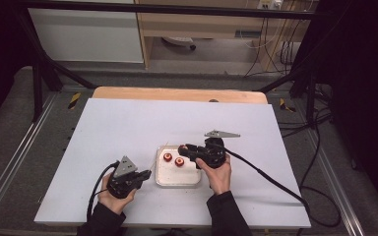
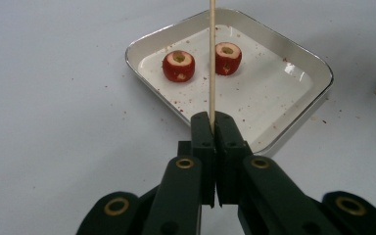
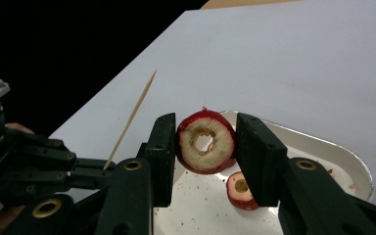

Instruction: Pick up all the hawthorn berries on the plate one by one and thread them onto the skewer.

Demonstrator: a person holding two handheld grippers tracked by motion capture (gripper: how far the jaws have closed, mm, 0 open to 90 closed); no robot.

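Nearest the camera in the high view, at the bottom of the frame, two dark sleeves come in, each hand carrying a black claw over the white-topped table (image 1: 128, 123). The left claw (image 1: 145, 174), lower left of centre, is squeezed tight on a thin, pale wooden skewer (image 1: 159, 157); in the left gripper view its jaws stand pressed together at lower centre with the skewer (image 2: 212, 58) rising straight up between them to the top edge of the frame. Beyond it, in the upper middle of that view, sits a shallow square white tray with a shiny metal rim (image 2: 318, 93), speckled with red crumbs, holding two small red cored fruit pieces with pale flesh (image 2: 178, 66) side by side near its far corner, just apart from each other. The right claw (image 1: 183, 149), at the centre of the high view, hangs over the tray's (image 1: 177, 183) upper edge. In the right gripper view its jaws stand partly apart and clamp a third red cored fruit ring (image 3: 206, 142) from both sides at mid-frame, its hollow centre facing the camera, lifted above the tray (image 3: 357, 171). One piece on the tray (image 3: 241, 191) shows just below it, and the left claw's skewer (image 3: 132, 115) slants up at the left of the frame.
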